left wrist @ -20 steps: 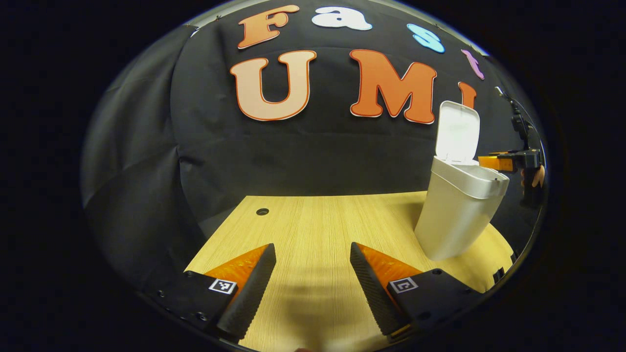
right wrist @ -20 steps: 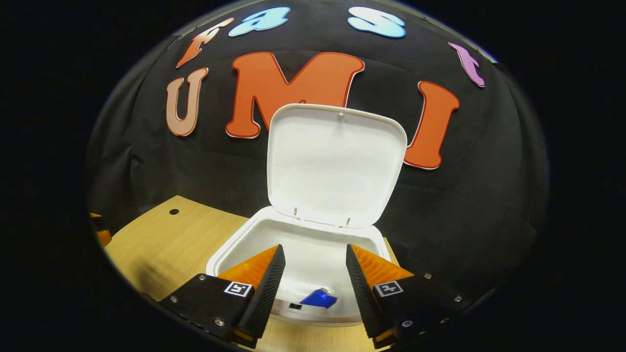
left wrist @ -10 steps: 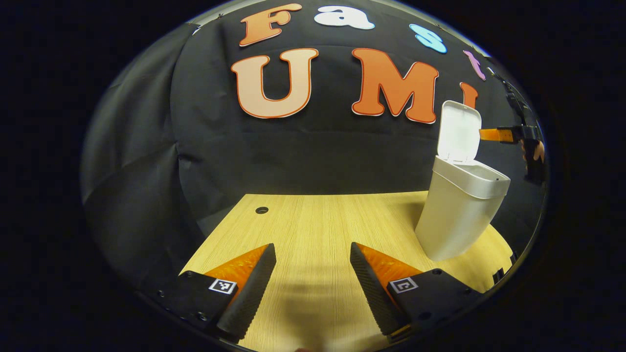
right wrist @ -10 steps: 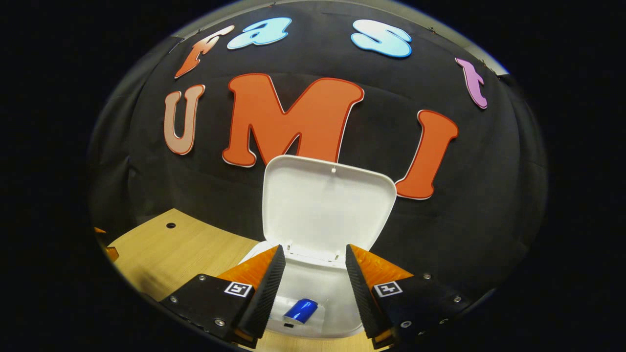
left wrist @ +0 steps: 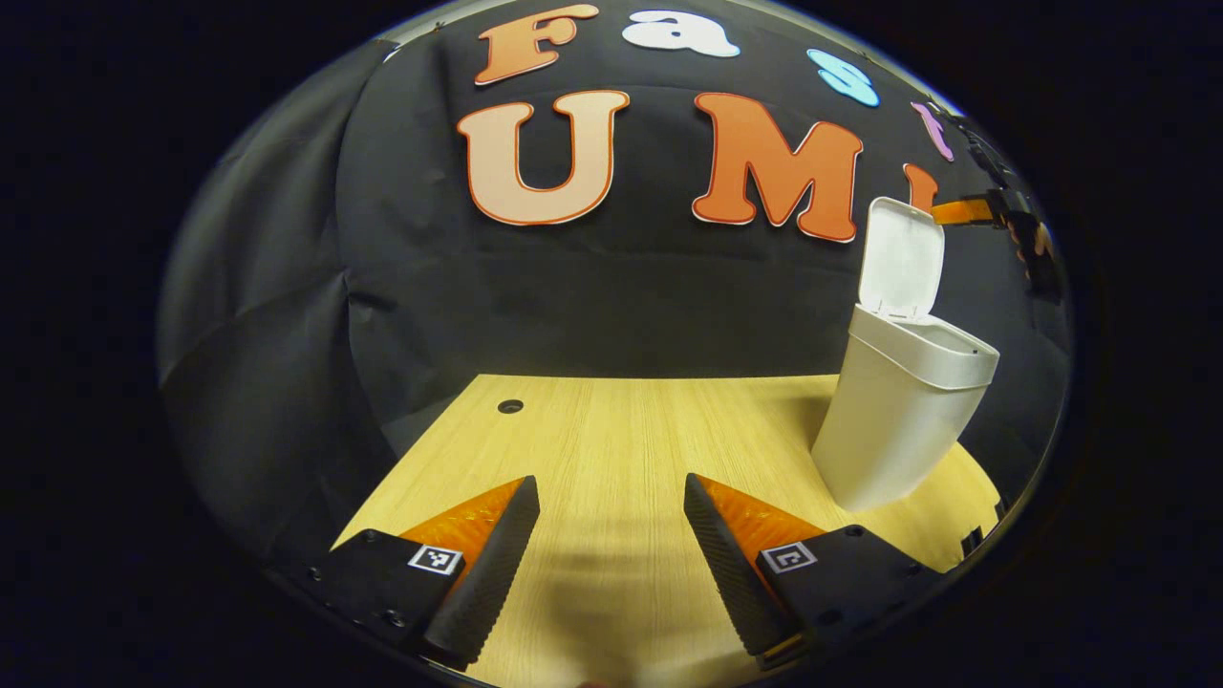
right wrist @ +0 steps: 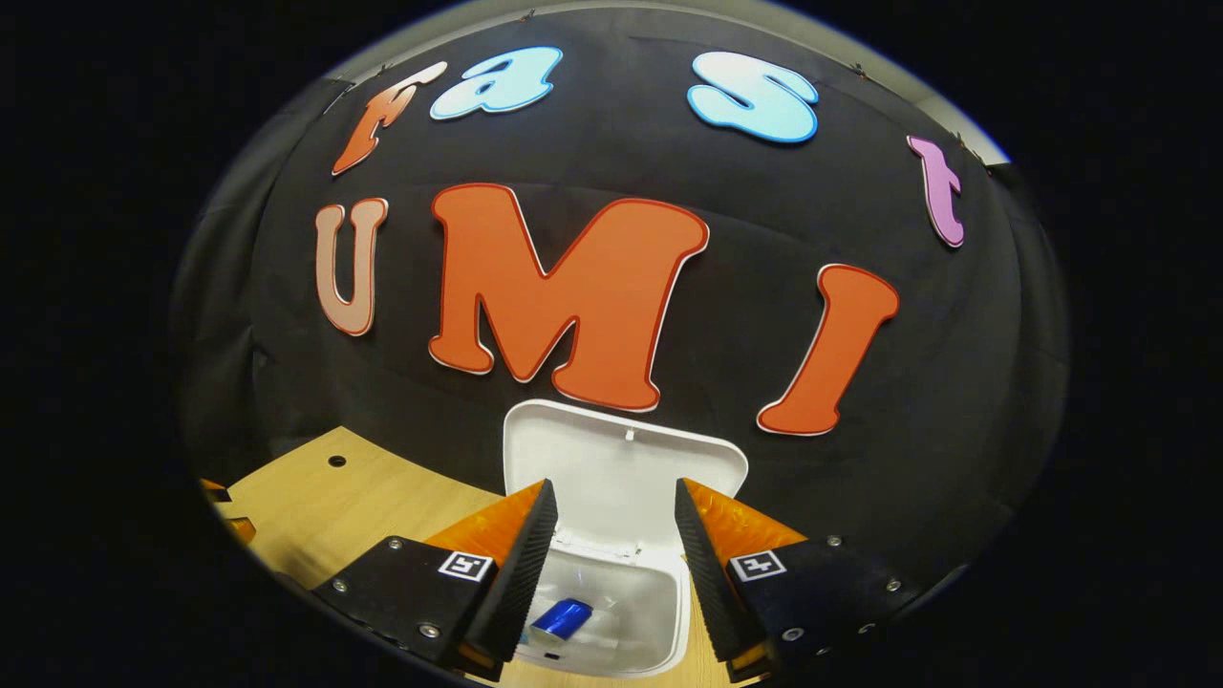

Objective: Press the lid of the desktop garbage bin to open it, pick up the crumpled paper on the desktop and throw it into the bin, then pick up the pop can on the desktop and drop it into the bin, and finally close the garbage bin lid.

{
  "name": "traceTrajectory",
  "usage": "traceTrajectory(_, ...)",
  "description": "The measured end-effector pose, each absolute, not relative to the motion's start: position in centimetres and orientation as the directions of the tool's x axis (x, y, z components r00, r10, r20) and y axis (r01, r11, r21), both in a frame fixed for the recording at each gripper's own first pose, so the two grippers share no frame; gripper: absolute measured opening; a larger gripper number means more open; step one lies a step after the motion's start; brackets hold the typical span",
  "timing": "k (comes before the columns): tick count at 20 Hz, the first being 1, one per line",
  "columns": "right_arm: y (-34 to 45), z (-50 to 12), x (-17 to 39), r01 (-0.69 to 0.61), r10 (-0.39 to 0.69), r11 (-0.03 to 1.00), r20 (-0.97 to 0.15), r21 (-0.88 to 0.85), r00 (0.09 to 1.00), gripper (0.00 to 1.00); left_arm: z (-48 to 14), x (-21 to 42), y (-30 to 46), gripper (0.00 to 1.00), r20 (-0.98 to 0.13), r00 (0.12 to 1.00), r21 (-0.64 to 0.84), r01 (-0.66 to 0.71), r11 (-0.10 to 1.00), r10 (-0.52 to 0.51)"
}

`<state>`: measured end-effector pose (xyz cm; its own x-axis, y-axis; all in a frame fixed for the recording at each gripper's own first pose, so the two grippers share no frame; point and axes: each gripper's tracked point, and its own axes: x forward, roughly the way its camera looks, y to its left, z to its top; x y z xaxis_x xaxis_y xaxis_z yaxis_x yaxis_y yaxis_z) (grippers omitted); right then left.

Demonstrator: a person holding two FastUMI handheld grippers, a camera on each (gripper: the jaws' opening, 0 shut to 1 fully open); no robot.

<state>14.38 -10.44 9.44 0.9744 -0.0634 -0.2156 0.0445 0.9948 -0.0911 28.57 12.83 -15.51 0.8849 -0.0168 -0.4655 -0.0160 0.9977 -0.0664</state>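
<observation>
Two tools, both spread wide, nothing between the fingers of either. Left tool hangs low over the near part of the wooden tabletop, fingers pointing toward the far edge. Right tool sits high above the garbage bin, looking down into its mouth; in the left gripper view the right tool shows small, level with the top edge of the raised lid, just beside it, with a hand behind it.

Garbage bin is white, tall, tapering toward the base, standing upright near the tabletop's far right corner. Lid is hinged at the back rim and stands open, nearly vertical, inner face toward the tools. In the right gripper view the lid rises behind the opening.

Pop can is blue, lying on its side inside the bin, long axis running diagonally, upper end toward the lid side, lower end toward the near rim. Crumpled paper: cannot tell where it is inside.

Tabletop is light wood grain, lines running near to far. Small round hole near the far left corner. Black cloth wall closes in behind and to the left, creased.
</observation>
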Motion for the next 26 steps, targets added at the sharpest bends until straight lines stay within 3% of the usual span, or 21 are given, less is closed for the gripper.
traceTrajectory(9,-11.9,13.9,18.5,0.064,-0.084,0.992,-0.182,-0.113,0.98,0.75,-17.5,28.3,13.1,0.98,-0.493,0.87,-0.096,-0.041,0.995,-0.012)
traceTrajectory(18,-12.2,11.3,23.1,0.067,-0.063,0.998,-0.302,0.001,0.951,0.75,-18.9,28.2,14.8,0.98,-0.522,0.852,-0.1,-0.102,0.99,0.036)
traceTrajectory(26,-12.1,9.5,23.7,0.086,-0.037,0.99,-0.384,0.113,0.923,0.75,-18.8,28.5,14.4,0.98,-0.527,0.85,-0.086,-0.076,0.993,0.02)
